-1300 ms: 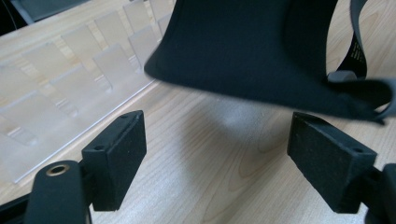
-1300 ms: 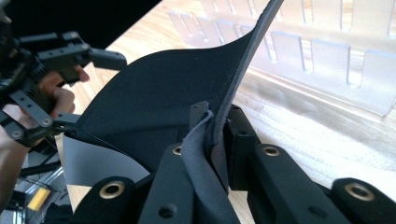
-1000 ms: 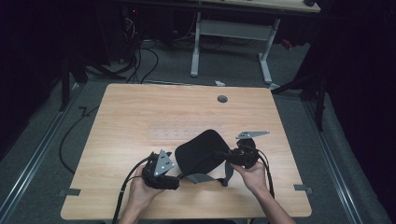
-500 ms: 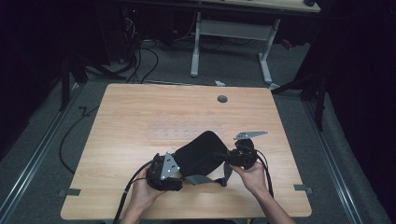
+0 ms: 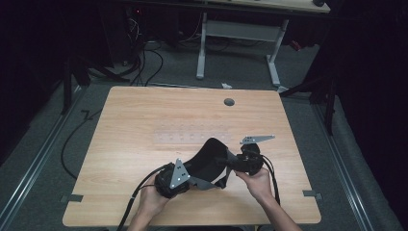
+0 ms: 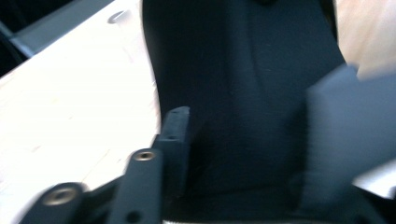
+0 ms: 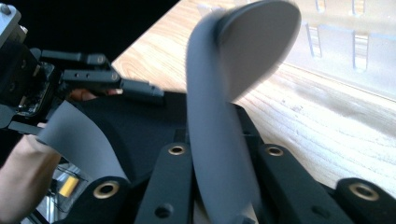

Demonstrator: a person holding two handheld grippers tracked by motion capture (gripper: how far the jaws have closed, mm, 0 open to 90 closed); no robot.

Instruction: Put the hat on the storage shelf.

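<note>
The right gripper (image 5: 230,163) pinches a grey strap (image 7: 212,126) between its jaws. The black brace (image 5: 204,159) lies just left of it (on the table (image 5: 144,120)). The left gripper (image 5: 190,174) touches the brace; whether it grips I cannot tell.

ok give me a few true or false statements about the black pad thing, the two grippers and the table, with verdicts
1. The black fabric pad with grey straps lies near the front edge of the light wooden table. True.
2. The left gripper is at the pad's far end, by the round grey hole in the table. False: it is at the pad's near left end; the hole is far back, with nothing near it.
3. In the right gripper view, a grey strap runs between the right gripper's jaws. True.
4. The pad sits on a red tray. False: it is over bare wood.
5. A hand holds the right gripper at the pad's right side. True.
</note>
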